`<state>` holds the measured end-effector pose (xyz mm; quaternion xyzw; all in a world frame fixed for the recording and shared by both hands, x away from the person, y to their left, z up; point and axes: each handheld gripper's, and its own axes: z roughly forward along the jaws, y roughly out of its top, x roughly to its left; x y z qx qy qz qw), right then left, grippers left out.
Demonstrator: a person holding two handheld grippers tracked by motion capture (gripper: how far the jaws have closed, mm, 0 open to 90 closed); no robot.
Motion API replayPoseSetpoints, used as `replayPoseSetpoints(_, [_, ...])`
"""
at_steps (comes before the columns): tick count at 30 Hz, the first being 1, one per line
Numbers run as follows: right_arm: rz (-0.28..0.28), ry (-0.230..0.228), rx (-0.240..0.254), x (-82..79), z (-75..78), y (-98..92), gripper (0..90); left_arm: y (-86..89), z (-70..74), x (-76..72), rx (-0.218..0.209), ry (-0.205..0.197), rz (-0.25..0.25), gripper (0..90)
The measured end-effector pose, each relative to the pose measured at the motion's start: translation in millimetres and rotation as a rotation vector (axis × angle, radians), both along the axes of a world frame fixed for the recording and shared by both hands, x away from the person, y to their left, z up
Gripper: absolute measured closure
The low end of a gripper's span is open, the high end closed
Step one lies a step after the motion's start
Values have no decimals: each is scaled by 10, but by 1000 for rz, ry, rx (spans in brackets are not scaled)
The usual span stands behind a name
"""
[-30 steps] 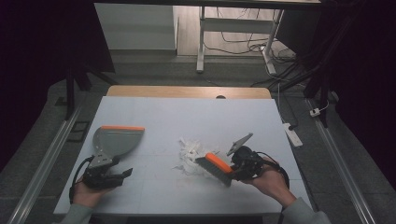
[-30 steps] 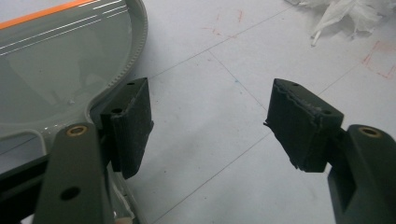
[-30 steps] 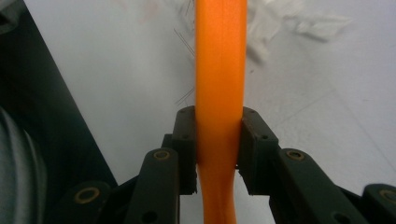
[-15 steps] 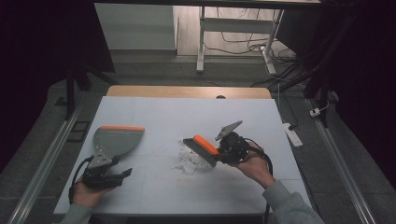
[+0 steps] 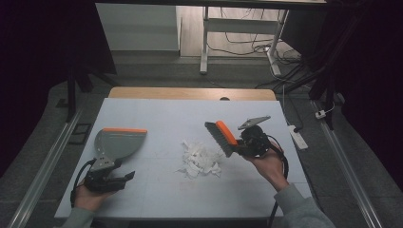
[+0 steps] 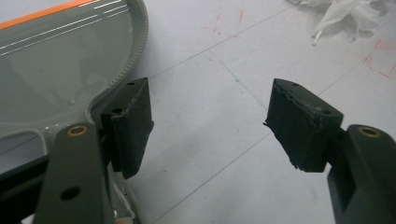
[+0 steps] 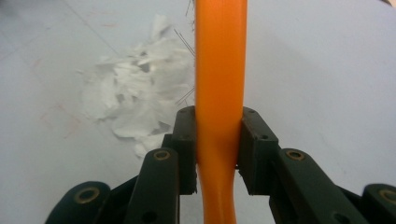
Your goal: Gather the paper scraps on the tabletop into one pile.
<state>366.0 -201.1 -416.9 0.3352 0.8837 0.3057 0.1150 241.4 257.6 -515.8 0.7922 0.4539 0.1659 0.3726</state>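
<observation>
Jaws of the right gripper (image 5: 240, 144) clamp the orange-handled brush (image 5: 221, 137), raised just beside the paper scraps (image 5: 199, 159) mid-bench. Jaws of the left gripper (image 5: 116, 172) gape, the dustpan (image 5: 116, 142) handle alongside one jaw. Nothing is swept in yet; the whole pile remains.

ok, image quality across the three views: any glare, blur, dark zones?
High view: surroundings fall into darkness, white table evenly lit. Left gripper view: streaky glare on the grey plastic dustpan, jaws sharp. Right gripper view: orange brush handle soft-focused up close, white paper scraps slightly blurred.
</observation>
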Motion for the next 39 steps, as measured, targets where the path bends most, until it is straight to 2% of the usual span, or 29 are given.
replayPoseSetpoints(4, [-36,11,-2,20,-26,-76,707,0,5,-2,0,-3,-2,320])
replayPoseSetpoints(9, [-51,15,10,-22,-62,-199,706,-10,11,-7,1,-5,-2,319])
replayPoseSetpoints(13, [-66,-5,36,-99,-82,-346,707,-17,12,-5,1,-6,-2,318])
replayPoseSetpoints(16, [-77,-6,65,-177,-129,-460,707,-31,11,-1,3,-7,-3,318])
replayPoseSetpoints(24, [-94,-44,111,-369,-257,-708,707,-59,14,11,6,-11,-8,318])
replayPoseSetpoints(35, [-129,-95,149,-526,-401,-909,707,-69,17,17,7,-14,-10,318])
replayPoseSetpoints(39, [-119,-102,156,-583,-450,-981,707,-72,18,19,9,-15,-14,318])
